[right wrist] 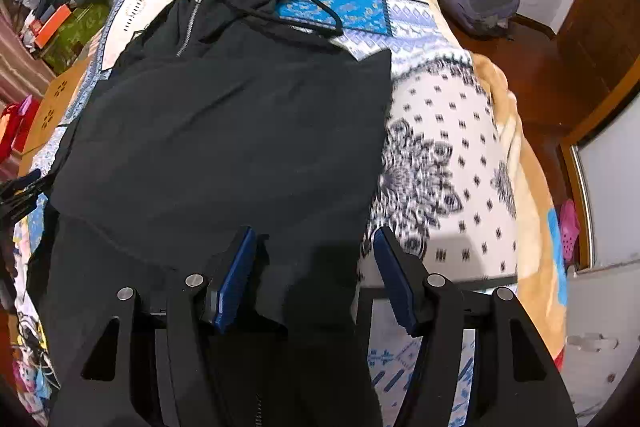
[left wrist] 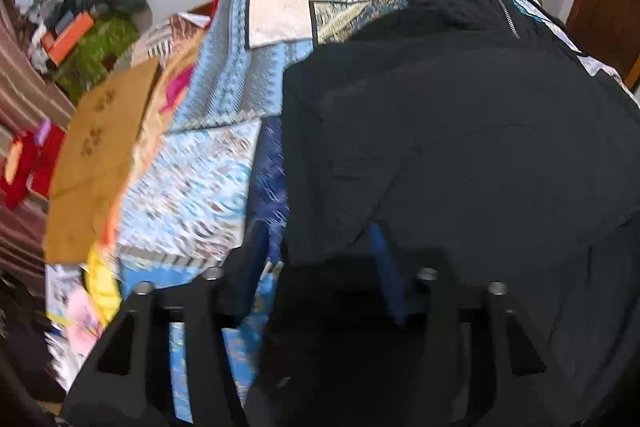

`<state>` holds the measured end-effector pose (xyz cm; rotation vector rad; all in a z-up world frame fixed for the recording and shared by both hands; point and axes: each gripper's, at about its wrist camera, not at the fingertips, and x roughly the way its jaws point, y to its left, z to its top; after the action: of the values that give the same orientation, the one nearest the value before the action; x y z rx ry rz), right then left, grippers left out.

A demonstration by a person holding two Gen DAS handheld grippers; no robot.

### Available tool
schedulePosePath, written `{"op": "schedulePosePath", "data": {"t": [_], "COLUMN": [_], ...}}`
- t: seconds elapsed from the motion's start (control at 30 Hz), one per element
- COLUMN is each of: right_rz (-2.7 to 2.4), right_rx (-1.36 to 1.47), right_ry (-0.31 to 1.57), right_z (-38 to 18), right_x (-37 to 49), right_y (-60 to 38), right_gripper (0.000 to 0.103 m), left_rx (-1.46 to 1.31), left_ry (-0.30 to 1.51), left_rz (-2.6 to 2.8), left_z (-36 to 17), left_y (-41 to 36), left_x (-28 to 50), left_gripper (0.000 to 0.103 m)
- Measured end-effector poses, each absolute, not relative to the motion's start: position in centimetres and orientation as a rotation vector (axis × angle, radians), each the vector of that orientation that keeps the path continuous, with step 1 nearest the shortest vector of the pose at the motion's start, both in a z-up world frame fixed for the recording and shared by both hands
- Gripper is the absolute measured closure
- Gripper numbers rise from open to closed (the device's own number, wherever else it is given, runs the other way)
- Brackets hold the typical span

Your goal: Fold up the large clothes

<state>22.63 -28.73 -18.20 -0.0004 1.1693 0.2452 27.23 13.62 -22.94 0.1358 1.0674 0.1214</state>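
A large black zip hoodie (right wrist: 224,131) lies spread on the bed, hood and zipper at the far end; it also fills the right of the left wrist view (left wrist: 460,147). My right gripper (right wrist: 314,247) is open, its blue-padded fingers (right wrist: 236,275) straddling the hoodie's near right edge. My left gripper (left wrist: 320,267) is at the hoodie's near left edge; dark cloth hangs over its jaws, one blue pad (left wrist: 386,267) shows, and I cannot tell whether it grips. The left gripper also shows at the far left of the right wrist view (right wrist: 20,191).
A blue-and-white patchwork bedspread (right wrist: 440,155) covers the bed. A brown cardboard sheet (left wrist: 96,155) and piled clutter (left wrist: 80,27) lie to the left. A grey backpack (right wrist: 480,9) sits on a wooden surface at the right, near a wooden door (right wrist: 600,27).
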Motion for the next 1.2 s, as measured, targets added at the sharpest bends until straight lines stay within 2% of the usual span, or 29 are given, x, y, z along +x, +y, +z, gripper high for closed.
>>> {"op": "schedulePosePath", "data": {"t": [0.37,0.57,0.77,1.03,1.2], "right_rz": [0.324,0.349,0.352,0.326,0.309], "right_rx": [0.005,0.059,0.111,0.195,0.290], "right_ry": [0.983,0.887,0.885,1.045,1.137], "right_z": [-11.4,-8.5,-9.1,-16.1,-21.4], "right_x": [27.0,31.7,38.5,48.4,52.3], "right_y": [-26.2,-24.2,-22.9,-21.3,-20.7], "right_gripper": [0.046,0.046,0.046,0.046,0.046], "left_rx": [0.065,0.075,0.028,-0.091,-0.137], "left_ry": [0.873,0.811,0.819,0.903,0.956], "left_rz": [0.024,-0.055,-0.124,-0.125,-0.122], "left_z": [-13.3,-10.7,-11.6,-17.3,-21.3], "left_y": [11.5,7.5,4.6,3.4,3.1], "left_x": [31.7,38.0,45.1,54.6,59.1], "left_gripper": [0.034,0.034,0.034,0.035,0.053]}}
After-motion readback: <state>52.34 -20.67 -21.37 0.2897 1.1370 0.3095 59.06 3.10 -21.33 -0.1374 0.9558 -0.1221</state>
